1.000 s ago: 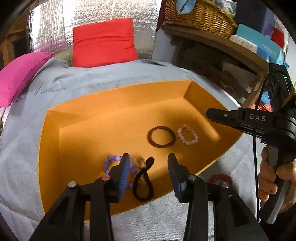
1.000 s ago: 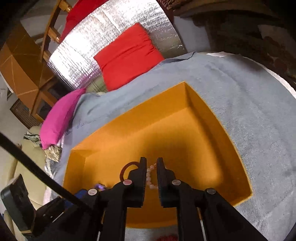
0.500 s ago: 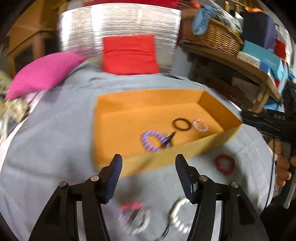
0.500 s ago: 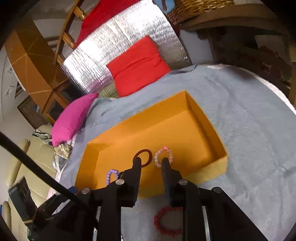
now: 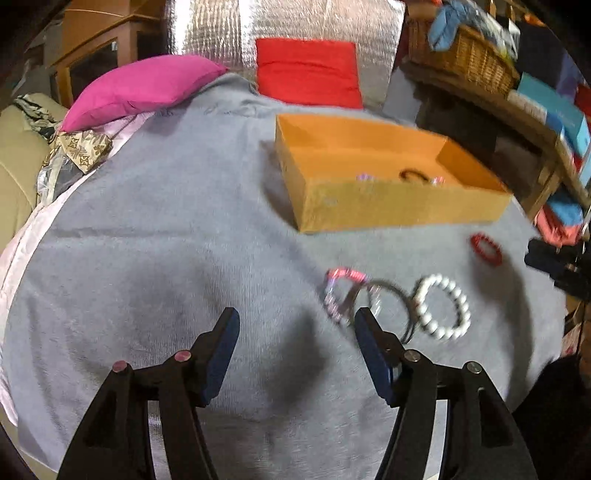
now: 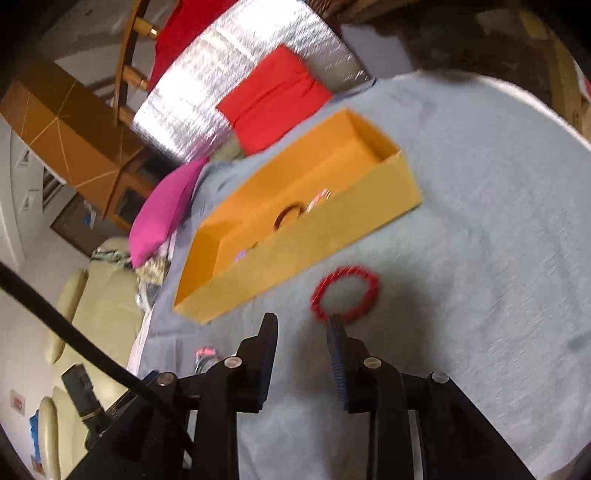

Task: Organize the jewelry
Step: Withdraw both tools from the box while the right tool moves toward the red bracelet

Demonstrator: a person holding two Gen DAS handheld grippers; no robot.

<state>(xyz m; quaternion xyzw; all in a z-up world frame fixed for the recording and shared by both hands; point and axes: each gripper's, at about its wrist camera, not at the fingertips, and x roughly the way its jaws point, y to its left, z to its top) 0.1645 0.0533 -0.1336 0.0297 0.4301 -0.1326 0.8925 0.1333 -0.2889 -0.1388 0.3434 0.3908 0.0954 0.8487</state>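
An orange box stands on the grey cloth with a dark ring and beaded bracelets inside. Outside it lie a red bracelet, a white bead bracelet, a thin dark hoop and a pink beaded bracelet. My left gripper hangs over bare cloth, left of the pink bracelet, its jaws opening with nothing between them. My right gripper is just short of the red bracelet, jaws opening and empty; its right fingertip overlaps the bracelet's near edge.
A pink cushion and a red cushion lie at the far side against a silver foil panel. A wicker basket and boxes sit on a wooden shelf at the right. A beige sofa is left of the table.
Both grippers have drawn back out of the orange box toward the near cloth, leaving the bracelets inside. Both sets of jaws have widened. The loose bracelets outside the box have come into view.
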